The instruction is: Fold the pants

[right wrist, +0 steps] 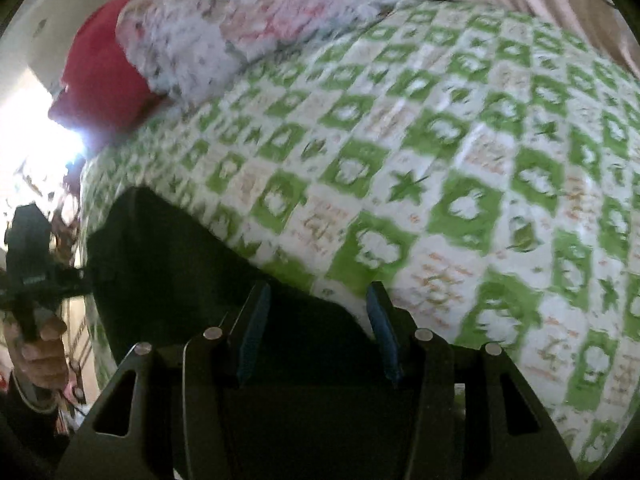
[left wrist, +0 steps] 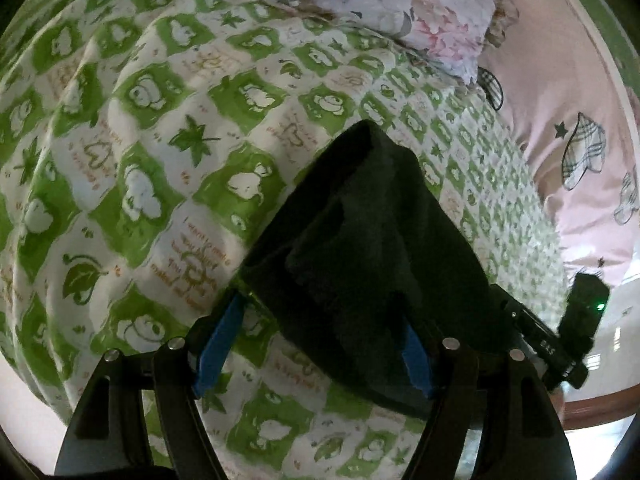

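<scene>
The dark pants (left wrist: 372,248) read as a nearly featureless black mass: seams, waistband and legs cannot be made out, and the lower part is cut off behind the gripper bodies. They lie bunched on the bed (left wrist: 132,128), toward its edge, on a soft quilted sheet printed with green and white squares of leaves and script. In the left wrist view the left gripper (left wrist: 316,320) has its blue-padded fingers (left wrist: 218,344) wide apart, the cloth draped over the right-hand one. In the blurred right wrist view the right gripper (right wrist: 316,320) has its fingers partly apart above dark fabric; whether they pinch it I cannot tell. A floral pillow (left wrist: 420,12) lies crumpled at the far edge.
</scene>
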Tool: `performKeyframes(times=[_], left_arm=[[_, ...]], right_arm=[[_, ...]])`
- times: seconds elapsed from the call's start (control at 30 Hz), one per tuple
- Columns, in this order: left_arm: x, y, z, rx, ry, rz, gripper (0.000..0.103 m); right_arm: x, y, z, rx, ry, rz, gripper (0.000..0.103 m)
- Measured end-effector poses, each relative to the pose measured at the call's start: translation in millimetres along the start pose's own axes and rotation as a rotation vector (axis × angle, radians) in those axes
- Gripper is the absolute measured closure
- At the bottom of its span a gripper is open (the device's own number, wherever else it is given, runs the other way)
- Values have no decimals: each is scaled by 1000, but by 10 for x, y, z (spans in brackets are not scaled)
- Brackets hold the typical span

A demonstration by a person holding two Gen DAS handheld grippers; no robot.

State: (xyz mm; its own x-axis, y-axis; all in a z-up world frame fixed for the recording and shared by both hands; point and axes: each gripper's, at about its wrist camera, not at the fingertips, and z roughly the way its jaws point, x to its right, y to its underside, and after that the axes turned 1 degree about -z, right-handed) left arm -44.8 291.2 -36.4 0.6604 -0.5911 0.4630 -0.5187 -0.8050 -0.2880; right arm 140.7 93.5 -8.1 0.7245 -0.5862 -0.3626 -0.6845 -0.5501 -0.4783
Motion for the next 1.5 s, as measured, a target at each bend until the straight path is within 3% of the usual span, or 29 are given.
performKeyframes(times=[0.03, 0.07, 0.1, 0.13, 0.17, 0.2, 0.3, 0.5, 0.67, 0.77, 0.83, 0.87, 1.0, 1.13, 1.5], left_arm=[[42, 16, 17, 19, -22, 22, 33], [86, 33, 26, 36, -46, 46, 42], [148, 56, 42, 57, -77, 84, 54], [186, 71, 54, 69, -92, 108, 57], [220, 86, 54, 81, -92, 133, 70], [237, 86, 48, 81, -72, 144, 79], [280, 70, -72, 113, -43, 173, 85], [481, 58, -384, 223, -31, 291, 85], [362, 81, -169, 157, -72, 320, 83], [305, 127, -121, 134, -114, 348, 70], [291, 141, -244, 164, -121, 355, 63], [277, 148, -295, 177, -130, 359, 56], [373, 141, -587, 253, -131, 384, 54], [623, 150, -717, 271, -91, 429, 49], [1731, 535, -254, 136, 34, 664, 45]], right_arm=[[-35, 7, 26, -7, 4, -18, 52], [-65, 11, 37, -12, 11, -34, 53], [-84, 29, 46, -16, 10, -42, 57], [-93, 32, 46, -21, 5, -46, 63], [-104, 30, 45, -25, 4, -49, 65], [-115, 36, 30, -29, 15, -63, 75], [-167, 26, -84, -6, 37, -77, 90], [-290, -101, -341, 103, 89, -111, 93], [-231, -92, -101, 60, 77, -53, 93], [-190, -14, -28, 44, 80, -2, 78], [-193, 38, -116, 60, 103, 30, 47], [-200, 73, -188, 83, 107, 35, 44], [-199, 263, -541, 160, 125, 65, 44], [-86, 576, -906, 221, 143, 152, 44], [409, 1700, -1826, 384, 261, 481, 44]])
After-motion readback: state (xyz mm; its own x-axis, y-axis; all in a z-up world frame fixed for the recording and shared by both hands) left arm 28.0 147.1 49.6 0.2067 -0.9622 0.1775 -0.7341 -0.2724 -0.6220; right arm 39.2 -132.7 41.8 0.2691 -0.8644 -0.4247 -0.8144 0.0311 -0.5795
